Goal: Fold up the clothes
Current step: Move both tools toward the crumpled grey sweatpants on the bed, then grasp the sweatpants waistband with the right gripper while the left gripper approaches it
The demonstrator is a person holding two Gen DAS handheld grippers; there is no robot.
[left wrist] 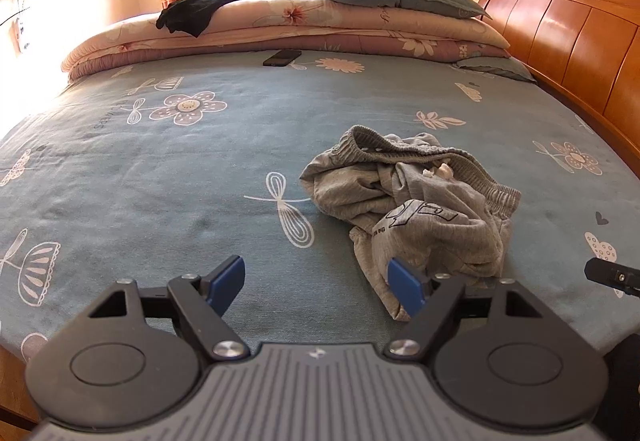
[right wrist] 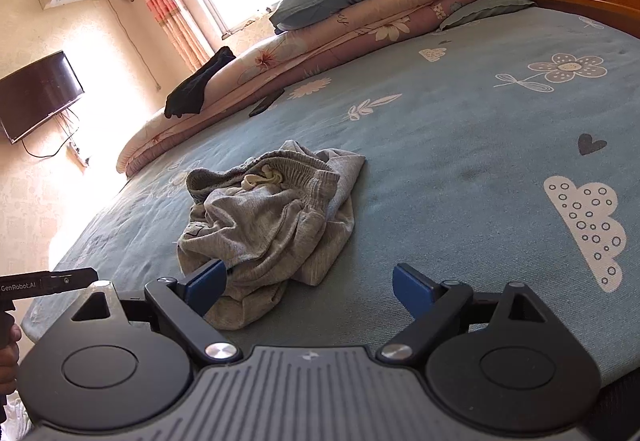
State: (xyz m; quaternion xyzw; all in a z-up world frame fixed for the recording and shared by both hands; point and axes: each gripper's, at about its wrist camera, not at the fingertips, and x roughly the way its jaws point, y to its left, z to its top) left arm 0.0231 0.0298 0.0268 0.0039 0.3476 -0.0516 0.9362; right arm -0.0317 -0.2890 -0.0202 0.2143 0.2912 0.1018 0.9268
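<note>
here, crumpled grey shorts point(left wrist: 412, 201) on the bed point(left wrist: 160, 169), both hand-held grippers point(left wrist: 316, 281) point(right wrist: 308, 289) apart, empty

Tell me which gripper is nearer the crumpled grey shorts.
About even. The left gripper has the grey shorts by its right-hand pad; the right gripper has them by its left-hand pad. Both are open, neither gripping.

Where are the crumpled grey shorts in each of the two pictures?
Left wrist view: the grey shorts lie right of the middle, on the blue bedsheet, just past the tool's right finger.
Right wrist view: the grey shorts lie left of the middle, just past the tool's left finger.
Shared landmark: the black garment draped on the folded quilts beyond the shorts.
</note>
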